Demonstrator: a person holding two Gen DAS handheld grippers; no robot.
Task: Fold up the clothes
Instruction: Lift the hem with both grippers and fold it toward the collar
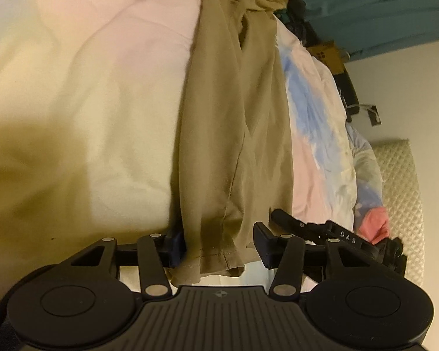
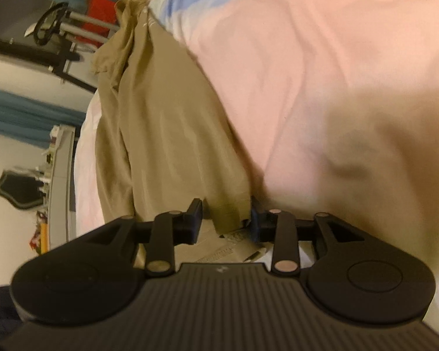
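A khaki-tan cotton garment (image 1: 234,134) is lying in a long folded strip across a pastel pink, blue and cream bedspread (image 1: 87,87). The left gripper (image 1: 219,247) is standing with its jaws apart, the garment's hemmed end lying loosely between them. The right gripper (image 2: 226,219) is likewise spread around the hem's other corner, its pads not pressing the cloth.

1 tan garment (image 1: 234,134), 1 pastel bedcover (image 1: 87,102), 1 quilted pillow (image 1: 404,175), 2 grippers (image 1: 219,247) (image 2: 226,222).
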